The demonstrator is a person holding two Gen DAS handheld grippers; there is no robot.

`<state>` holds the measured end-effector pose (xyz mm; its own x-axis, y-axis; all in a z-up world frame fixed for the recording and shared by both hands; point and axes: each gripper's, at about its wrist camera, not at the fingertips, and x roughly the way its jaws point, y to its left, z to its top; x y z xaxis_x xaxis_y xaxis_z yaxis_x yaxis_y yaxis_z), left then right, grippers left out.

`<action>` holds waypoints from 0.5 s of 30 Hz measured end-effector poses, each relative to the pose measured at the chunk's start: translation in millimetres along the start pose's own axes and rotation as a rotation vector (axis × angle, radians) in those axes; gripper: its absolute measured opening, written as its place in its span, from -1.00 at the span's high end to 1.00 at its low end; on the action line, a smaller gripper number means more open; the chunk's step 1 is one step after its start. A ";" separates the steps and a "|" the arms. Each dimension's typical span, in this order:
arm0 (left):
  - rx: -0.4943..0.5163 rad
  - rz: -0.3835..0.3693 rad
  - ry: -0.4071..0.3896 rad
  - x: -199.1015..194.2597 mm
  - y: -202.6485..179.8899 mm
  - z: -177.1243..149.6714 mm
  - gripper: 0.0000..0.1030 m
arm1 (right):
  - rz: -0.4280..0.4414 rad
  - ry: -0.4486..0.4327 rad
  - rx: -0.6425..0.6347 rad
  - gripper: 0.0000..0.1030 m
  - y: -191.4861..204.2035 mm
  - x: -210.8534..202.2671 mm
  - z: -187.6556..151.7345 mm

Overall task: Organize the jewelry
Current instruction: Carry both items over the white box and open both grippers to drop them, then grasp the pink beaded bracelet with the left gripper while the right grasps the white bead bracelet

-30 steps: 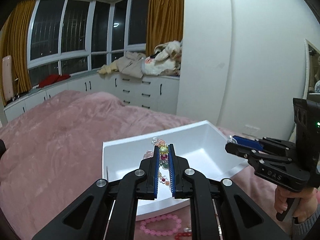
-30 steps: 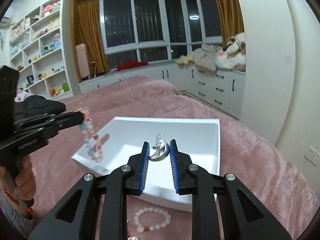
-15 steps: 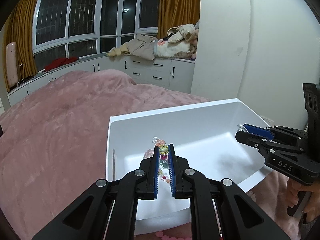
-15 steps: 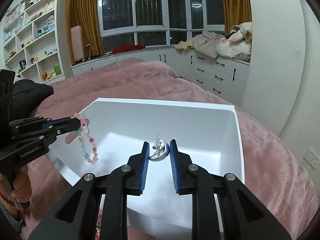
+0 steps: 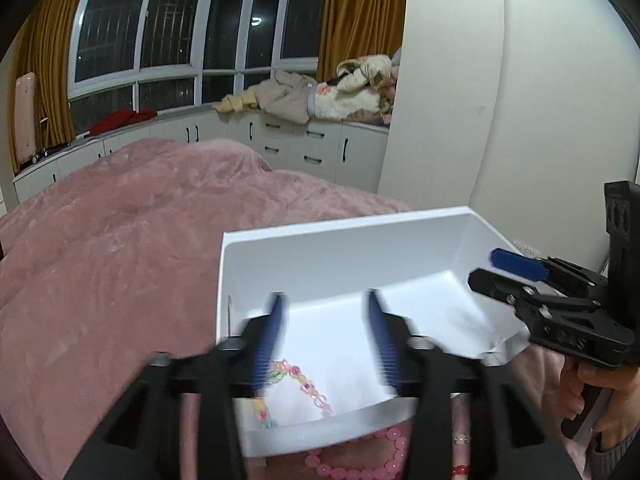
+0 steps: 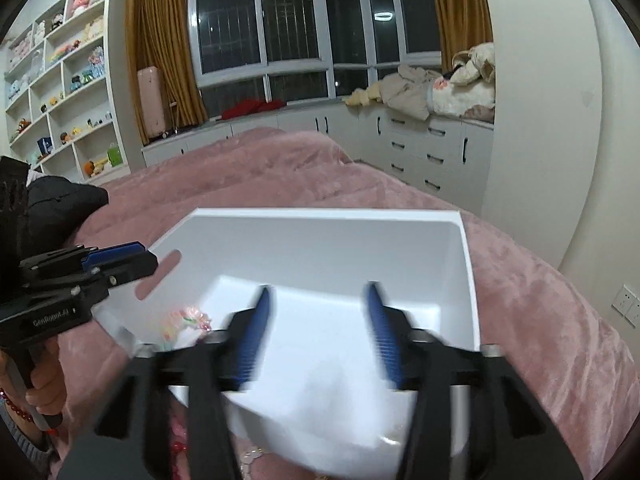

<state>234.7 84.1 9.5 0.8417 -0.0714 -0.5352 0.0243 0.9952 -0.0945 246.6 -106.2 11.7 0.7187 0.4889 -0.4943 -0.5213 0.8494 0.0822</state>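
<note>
Nearest to us, at six o'clock in the left wrist view, our left gripper has its blue-padded jaws opening, blurred with the motion and already standing well apart, with nothing pressed between them. The pastel multicoloured bead bracelet lies just below and between those pads, on the floor of the shallow white plastic tray by its near wall, its loop drawn out long from about eleven o'clock to five. We judge it to be released and lying free. In the right wrist view our right gripper is opening its jaws as well, wide and blurred, with only white tray floor visible between them; the small silver piece we would expect there cannot be made out, except perhaps for a faint glint near the tray's near edge at five o'clock. From this side the bead bracelet shows as a pale smear at nine o'clock, close under the left gripper, so the left hand is much the nearer to it. Outside the tray, on the pink plush bedspread at six o'clock, lie a round pink bead bracelet and, at about five o'clock, a few small red beads. These still seem to need sorting, and whichever hand goes next must draw back towards us and dip below the tray's near wall. Farther off stand the white drawers, at about one o'clock, and the dark windows at twelve.
</note>
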 end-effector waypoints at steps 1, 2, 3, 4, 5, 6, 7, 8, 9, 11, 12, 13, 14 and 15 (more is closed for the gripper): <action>0.001 -0.002 -0.010 -4.5 -1.0 -0.2 -0.29 | -0.001 -0.024 -0.002 -0.57 2.3 -8.7 0.3; 0.005 -0.006 -0.017 -8.8 -3.1 0.0 -0.33 | -0.003 -0.042 -0.003 -0.74 3.4 -15.6 1.1; 0.011 -0.011 -0.020 -13.1 -5.5 -0.3 -0.47 | -0.002 -0.063 -0.003 -0.81 4.9 -24.7 0.9; 0.017 -0.019 -0.025 -18.8 -8.3 -0.9 -0.61 | 0.003 -0.078 -0.001 -0.92 5.8 -34.2 0.4; 0.016 -0.028 -0.034 -25.1 -10.7 -2.1 -0.67 | 0.009 -0.077 0.000 -0.90 6.7 -40.3 0.8; 0.017 -0.041 -0.041 -31.1 -13.4 -3.4 -0.74 | 0.017 -0.076 0.004 -0.90 7.2 -47.7 -0.6; 0.021 -0.049 -0.043 -35.1 -15.6 -4.5 -0.76 | 0.026 -0.072 0.010 -0.90 7.2 -55.5 -2.9; 0.025 -0.056 -0.041 -40.2 -19.0 -6.7 -0.77 | 0.028 -0.069 0.015 -0.90 7.1 -61.2 -5.3; 0.027 -0.058 -0.039 -43.4 -20.5 -8.9 -0.78 | 0.030 -0.063 0.019 -0.90 7.3 -69.0 -9.9; 0.052 -0.065 -0.031 -52.1 -30.3 -17.7 -0.78 | 0.034 -0.050 0.021 -0.90 7.5 -81.7 -21.3; 0.062 -0.062 -0.027 -54.4 -34.7 -21.6 -0.78 | 0.034 -0.045 0.027 -0.90 7.1 -88.5 -29.0; 0.085 -0.062 -0.021 -57.4 -42.1 -27.0 -0.78 | 0.033 -0.039 0.033 -0.90 6.7 -94.4 -37.0; 0.106 -0.060 -0.018 -60.1 -49.8 -32.2 -0.78 | 0.027 -0.034 0.038 -0.90 5.7 -99.3 -43.9; 0.113 -0.052 -0.017 -62.1 -55.7 -36.3 -0.78 | 0.023 -0.030 0.040 -0.90 5.1 -103.1 -49.6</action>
<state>161.5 30.7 17.6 0.8469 -0.1229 -0.5173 0.1280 0.9914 -0.0260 147.1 -162.1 20.2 0.7208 0.5134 -0.4656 -0.5192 0.8450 0.1280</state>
